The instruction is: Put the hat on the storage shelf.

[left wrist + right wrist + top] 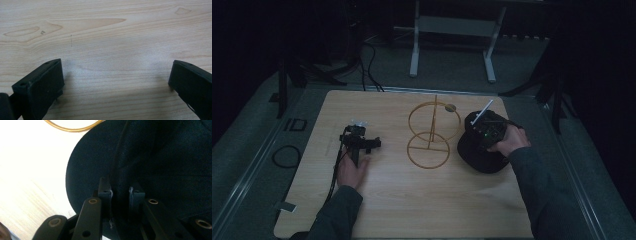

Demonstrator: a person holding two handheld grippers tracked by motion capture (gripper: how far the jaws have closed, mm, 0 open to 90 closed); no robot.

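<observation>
A black cap [477,156] lies at the right side of the wooden table [412,200]. My right gripper [486,131] is over it, shut on a fold of the cap's fabric. In the right gripper view the two jaws [120,192] pinch a ridge of the dark cloth [160,157], with the cap's brim curving off to the left. A gold wire stand [432,135] with two rings on an upright rod stands at the table's middle, just left of the cap. My left gripper [358,131] rests on the table at the left, open [116,80] over bare wood [105,30].
A bit of the gold ring [72,128] shows near the cap's edge in the right gripper view. A cable [334,175] trails from the left gripper toward the near edge. Beyond the table stand a white frame [452,45] and dark tripod legs [287,85].
</observation>
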